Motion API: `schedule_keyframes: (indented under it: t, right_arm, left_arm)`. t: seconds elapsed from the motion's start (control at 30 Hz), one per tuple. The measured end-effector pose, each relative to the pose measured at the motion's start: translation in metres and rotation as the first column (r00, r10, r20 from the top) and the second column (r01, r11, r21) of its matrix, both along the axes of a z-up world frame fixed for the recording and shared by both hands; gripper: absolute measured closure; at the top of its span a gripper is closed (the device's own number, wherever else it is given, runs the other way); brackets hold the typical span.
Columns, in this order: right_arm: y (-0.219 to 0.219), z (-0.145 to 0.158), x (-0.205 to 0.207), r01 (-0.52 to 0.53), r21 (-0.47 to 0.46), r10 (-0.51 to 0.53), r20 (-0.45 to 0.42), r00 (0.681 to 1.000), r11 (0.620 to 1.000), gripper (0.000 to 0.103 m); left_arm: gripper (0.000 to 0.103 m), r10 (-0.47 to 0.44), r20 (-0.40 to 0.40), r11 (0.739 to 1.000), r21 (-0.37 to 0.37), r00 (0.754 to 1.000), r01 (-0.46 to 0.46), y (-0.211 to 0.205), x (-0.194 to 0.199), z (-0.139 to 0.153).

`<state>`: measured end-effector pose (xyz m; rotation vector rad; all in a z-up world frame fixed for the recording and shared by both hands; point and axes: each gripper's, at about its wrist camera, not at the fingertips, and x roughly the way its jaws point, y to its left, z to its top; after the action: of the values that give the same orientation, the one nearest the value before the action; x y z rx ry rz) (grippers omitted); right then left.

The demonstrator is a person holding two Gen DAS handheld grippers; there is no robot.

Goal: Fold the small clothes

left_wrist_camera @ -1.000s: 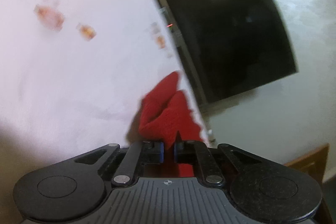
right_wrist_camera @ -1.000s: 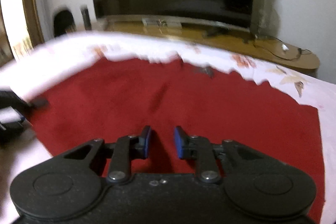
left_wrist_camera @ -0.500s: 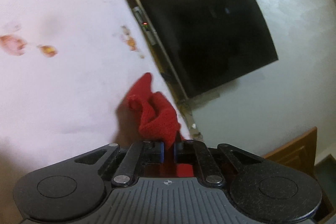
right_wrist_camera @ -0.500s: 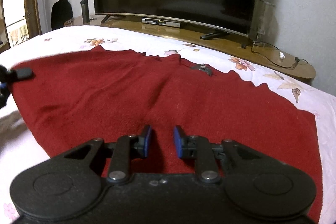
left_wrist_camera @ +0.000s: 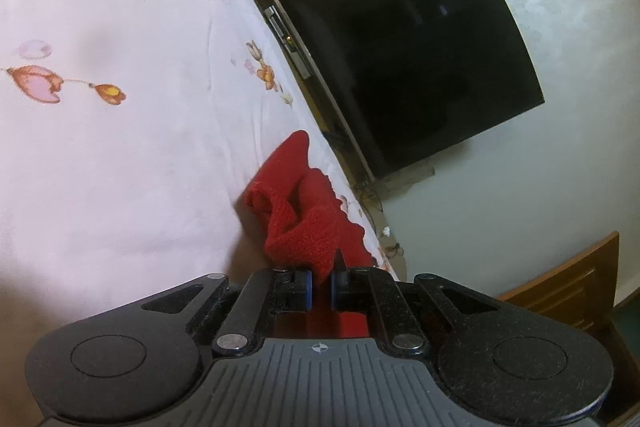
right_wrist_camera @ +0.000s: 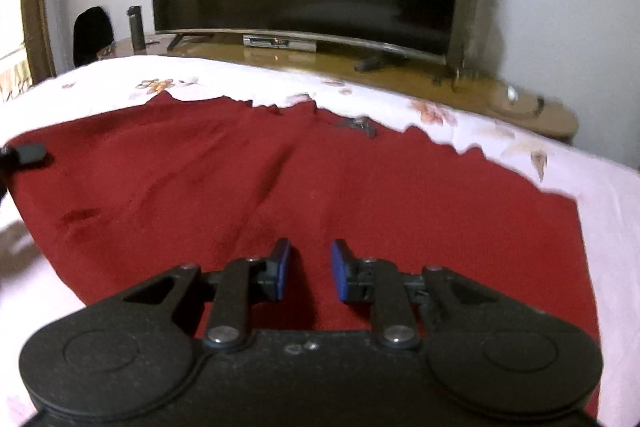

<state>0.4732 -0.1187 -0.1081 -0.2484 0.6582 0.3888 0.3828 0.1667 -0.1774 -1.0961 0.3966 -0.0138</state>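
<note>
Left wrist view: left gripper (left_wrist_camera: 321, 281) clenched on bunched red garment (left_wrist_camera: 308, 227) — remainder hidden at 6 o'clock. Right gripper (right_wrist_camera: 306, 269) parted over the garment — grip unclear.

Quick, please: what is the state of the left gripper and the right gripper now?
Left gripper: closed, holding a bunched edge of the red knit garment.
Right gripper: fingers apart over the spread garment; whether they grip it cannot be told.

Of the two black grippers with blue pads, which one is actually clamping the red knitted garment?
The left gripper: its jaws pinch a bunched corner of the red knitted garment. The right gripper hovers over the spread garment with a gap between its pads.
</note>
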Motion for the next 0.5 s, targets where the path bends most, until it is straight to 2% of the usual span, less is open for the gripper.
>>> schedule_keyframes:
  t: [0.07, 0.13, 0.2, 0.27, 0.33, 0.4, 0.5]
  right_arm:
    - [0.002, 0.000, 0.001, 0.006, -0.003, -0.006, 0.000, 1.000, 1.000, 0.080]
    - [0.000, -0.001, 0.003, 0.016, 0.025, -0.016, -0.004, 1.000, 1.000, 0.080]
    - [-0.007, -0.002, 0.005, 0.034, 0.075, -0.032, -0.018, 0.999, 0.997, 0.079]
    - [-0.013, -0.001, 0.005, 0.048, 0.123, -0.042, -0.045, 0.998, 0.991, 0.079]
    - [-0.027, 0.002, 0.011, 0.070, 0.201, -0.051, -0.100, 0.994, 0.977, 0.082]
    - [-0.049, 0.008, 0.015, 0.123, 0.309, -0.075, -0.161, 0.984, 0.943, 0.083]
    - [-0.098, 0.017, 0.009, 0.230, 0.442, -0.152, -0.205, 0.967, 0.867, 0.078]
  left_arm:
    - [0.096, -0.021, 0.014, 0.999, 0.029, 1.000, 0.020, -0.001, 0.003, 0.009]
    - [0.096, -0.076, 0.060, 0.992, 0.105, 0.995, 0.069, -0.012, 0.009, 0.033]
    - [0.096, -0.160, 0.106, 0.971, 0.193, 0.981, 0.138, -0.030, 0.025, 0.063]
    - [0.096, -0.243, 0.149, 0.948, 0.246, 0.959, 0.202, -0.052, 0.043, 0.089]
    - [0.096, -0.340, 0.190, 0.917, 0.285, 0.921, 0.279, -0.082, 0.062, 0.111]
    - [0.096, -0.442, 0.218, 0.878, 0.302, 0.870, 0.370, -0.115, 0.080, 0.122]
    - [0.096, -0.592, 0.205, 0.794, 0.315, 0.780, 0.520, -0.172, 0.106, 0.118]
